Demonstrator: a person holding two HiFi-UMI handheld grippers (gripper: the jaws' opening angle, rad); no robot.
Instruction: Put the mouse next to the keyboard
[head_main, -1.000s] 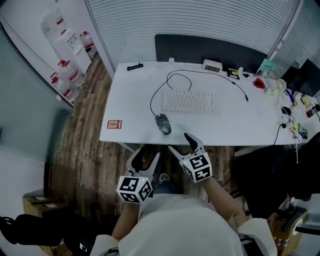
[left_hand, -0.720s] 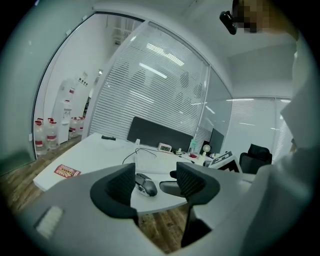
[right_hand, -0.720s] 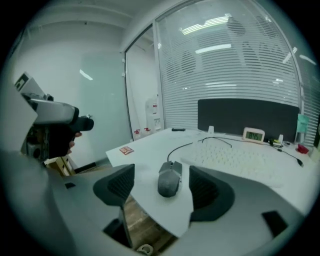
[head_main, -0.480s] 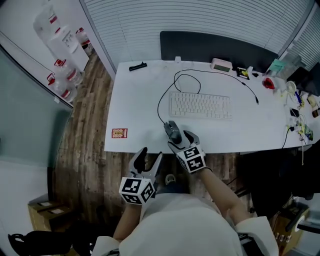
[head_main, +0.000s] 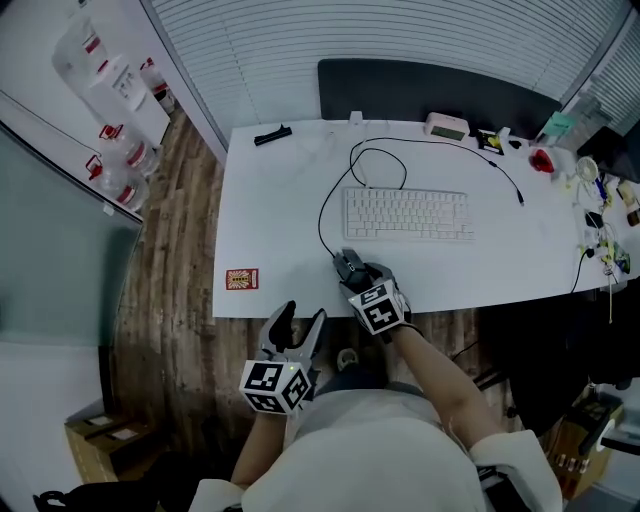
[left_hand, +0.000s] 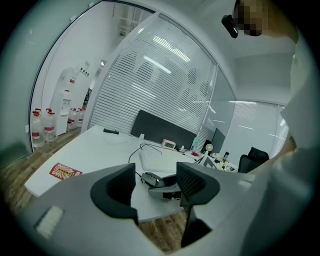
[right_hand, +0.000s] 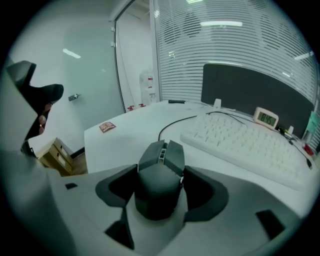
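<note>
A dark wired mouse (head_main: 346, 264) sits near the front edge of the white table (head_main: 280, 200), left of and nearer to me than the white keyboard (head_main: 407, 214). My right gripper (head_main: 362, 275) straddles the mouse, its jaws closing. In the right gripper view the mouse (right_hand: 159, 172) lies between the pads of the right gripper (right_hand: 161, 192), with a gap still showing on the left side. The keyboard (right_hand: 245, 142) lies beyond, to the right. My left gripper (head_main: 298, 320) hangs open and empty below the table's front edge, and in its own view the left gripper (left_hand: 156, 187) points at the table.
A red card (head_main: 241, 279) lies at the front left corner. A black stick-like object (head_main: 272, 133) and a small clock (head_main: 446, 126) sit at the back. Small clutter (head_main: 590, 190) crowds the right end. The mouse cable (head_main: 330, 195) loops left of the keyboard.
My right gripper has moved forward from below the table edge onto the mouse, which now sits between its jaws. The left gripper has barely moved.
</note>
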